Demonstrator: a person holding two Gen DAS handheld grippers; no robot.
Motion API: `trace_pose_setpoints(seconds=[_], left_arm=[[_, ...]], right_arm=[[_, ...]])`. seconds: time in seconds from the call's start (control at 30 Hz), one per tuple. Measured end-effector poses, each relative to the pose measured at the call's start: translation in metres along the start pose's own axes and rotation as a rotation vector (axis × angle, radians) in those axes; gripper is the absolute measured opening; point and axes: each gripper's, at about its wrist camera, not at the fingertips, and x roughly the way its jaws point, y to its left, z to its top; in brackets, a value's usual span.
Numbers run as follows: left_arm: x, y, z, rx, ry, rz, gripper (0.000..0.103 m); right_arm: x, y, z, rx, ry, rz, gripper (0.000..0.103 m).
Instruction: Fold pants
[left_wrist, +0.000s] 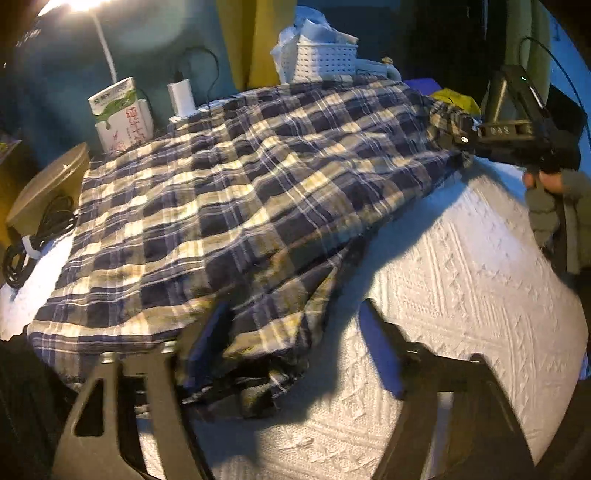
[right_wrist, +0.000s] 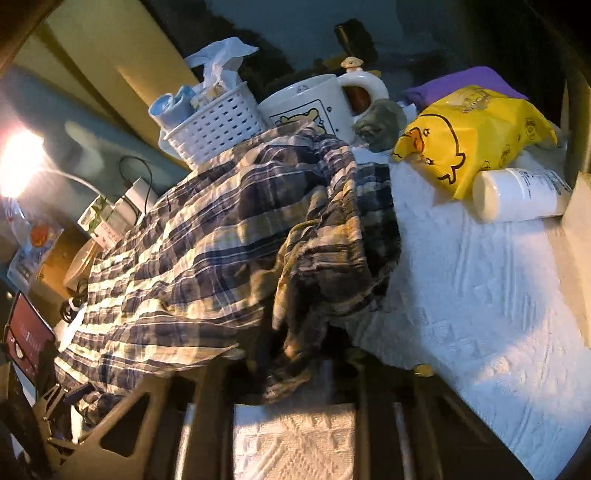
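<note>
The plaid pants (left_wrist: 236, 192) are spread over a white textured cloth (left_wrist: 461, 295), filling the middle and left of the left wrist view, with one bunched end at the lower centre and the other drawn up at the upper right. There the right gripper (left_wrist: 456, 127) is seen closed on a gathered bunch of the fabric; in the right wrist view the same bunch (right_wrist: 325, 258) is heaped at the centre of the frame, just above that gripper's fingers. The left gripper (left_wrist: 291, 325) is held partly open at the bottom of its frame, one finger (left_wrist: 207, 332) lying against the crumpled end and the other out over bare cloth, so nothing is pinched yet.

The step in hand is judged to be a grasp at each end before a fold. It is best done by closing the left fingers on one clean edge, not a wad. The fabric should be lifted just clear, kept taut between both grips, and carried away from the white basket (right_wrist: 218, 125), mug (right_wrist: 314, 103) and yellow bag (right_wrist: 469, 136) crowded at the top.
</note>
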Motion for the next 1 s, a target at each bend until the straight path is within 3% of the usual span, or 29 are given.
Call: trace_pose_setpoints(seconds=[0.07, 0.17, 0.33, 0.6, 0.9, 0.97, 1.0], left_arm=[[-0.004, 0.002, 0.000, -0.007, -0.002, 0.007, 0.024], [-0.007, -0.001, 0.002, -0.003, 0.015, -0.011, 0.010], [-0.015, 0.001, -0.002, -0.041, 0.035, -0.060, 0.010], [-0.033, 0.005, -0.015, -0.112, 0.063, -0.123, 0.011], [-0.065, 0.019, -0.025, -0.179, 0.085, -0.130, 0.017], [-0.078, 0.027, -0.024, -0.197, 0.060, -0.099, 0.017], [-0.083, 0.033, -0.022, -0.207, 0.035, -0.087, 0.017]], right_arm=[[-0.006, 0.003, -0.001, -0.012, -0.024, -0.005, 0.008], [-0.020, 0.007, -0.004, -0.034, -0.052, -0.024, 0.008], [-0.049, 0.015, -0.011, -0.091, -0.101, -0.075, 0.006], [-0.086, -0.001, -0.037, -0.080, -0.095, -0.098, 0.006], [-0.081, -0.026, -0.069, -0.067, -0.006, -0.160, 0.007], [-0.085, -0.027, -0.066, -0.069, -0.006, -0.172, 0.017], [-0.086, -0.027, -0.065, -0.075, -0.006, -0.187, 0.035]])
